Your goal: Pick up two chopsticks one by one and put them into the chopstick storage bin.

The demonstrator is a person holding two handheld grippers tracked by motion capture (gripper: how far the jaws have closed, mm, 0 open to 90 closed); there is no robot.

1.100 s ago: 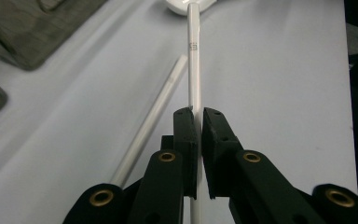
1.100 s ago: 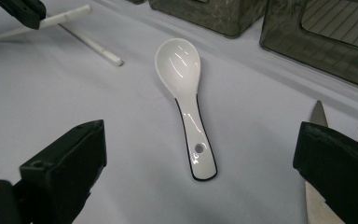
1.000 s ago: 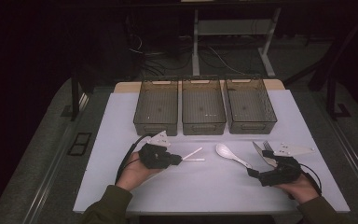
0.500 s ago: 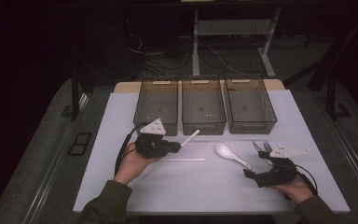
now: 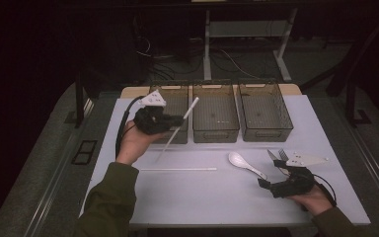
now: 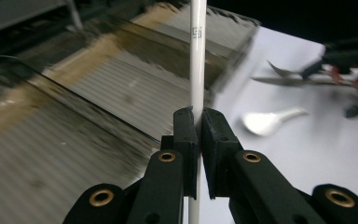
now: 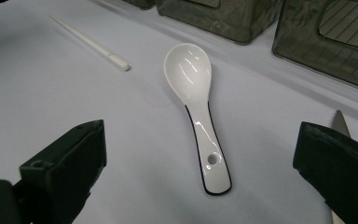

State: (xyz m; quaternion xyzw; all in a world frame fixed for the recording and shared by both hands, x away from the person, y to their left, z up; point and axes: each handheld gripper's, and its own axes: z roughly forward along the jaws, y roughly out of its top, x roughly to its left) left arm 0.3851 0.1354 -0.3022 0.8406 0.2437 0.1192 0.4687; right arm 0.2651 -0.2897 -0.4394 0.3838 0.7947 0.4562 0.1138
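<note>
White chopstick point(image 5: 177, 129) clamped in left gripper point(image 5: 180, 120), above left bin point(image 5: 170, 134) | second chopstick point(image 5: 177, 169), spoon point(image 5: 246, 165) unsorted | right gripper point(image 5: 266, 183) wide, empty

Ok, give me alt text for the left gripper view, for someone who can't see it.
The left gripper, its two black jaws closed, pinches a white chopstick that runs straight up the picture. Behind it lie blurred grey mesh bins, and to the right a white spoon rests on the pale table.

High view overhead, facing forward; gripper views close, low; all share spoon point(image 5: 246, 165).
</note>
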